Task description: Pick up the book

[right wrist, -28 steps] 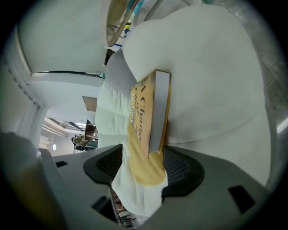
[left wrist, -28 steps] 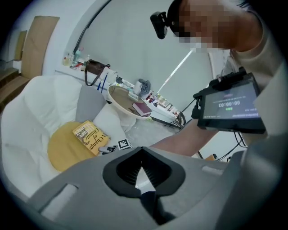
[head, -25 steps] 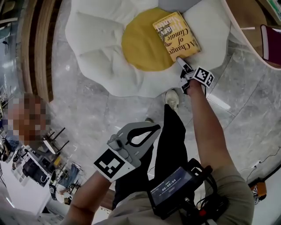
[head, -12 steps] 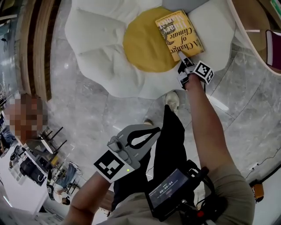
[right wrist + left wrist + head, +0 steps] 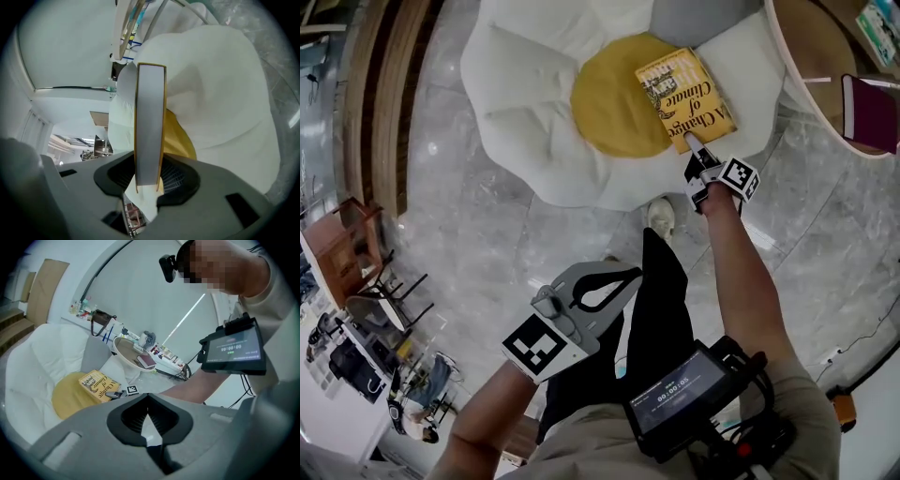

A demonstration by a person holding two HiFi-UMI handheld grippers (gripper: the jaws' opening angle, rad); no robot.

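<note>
**Head view.** The book (image 5: pixel 685 86) lies flat, cover up, on a flower-shaped cushion (image 5: pixel 525 84). It sits half on the yellow centre and half on a white petal, just beside the left edge of the round desk (image 5: pixel 787 75) and clear of it. The right gripper (image 5: pixel 692 145), at the end of an outstretched arm, meets the book's near corner. The left gripper (image 5: pixel 633 274) hangs low by the person's body, well apart from the cushion.

**Left gripper view.** The left gripper (image 5: pixel 149 416) has its jaws pressed together with nothing between them. Beyond it, the book (image 5: pixel 98 384) rests on the cushion (image 5: pixel 33 362), with the right gripper (image 5: pixel 117 393) at its corner and the desk (image 5: pixel 123 348) behind.

**Right gripper view.** The book (image 5: pixel 150 126) appears edge-on, its pale page block standing between the jaws. The right gripper (image 5: pixel 149 180) pinches it, with one ribbed pad against each cover. The cushion (image 5: pixel 220 84) fills the background.

**Progress.** The reach and the grasp appear complete. The lift is not yet done, since the book looks fully supported by the cushion. A corner hold may let the book sag or swing once it is raised.
</note>
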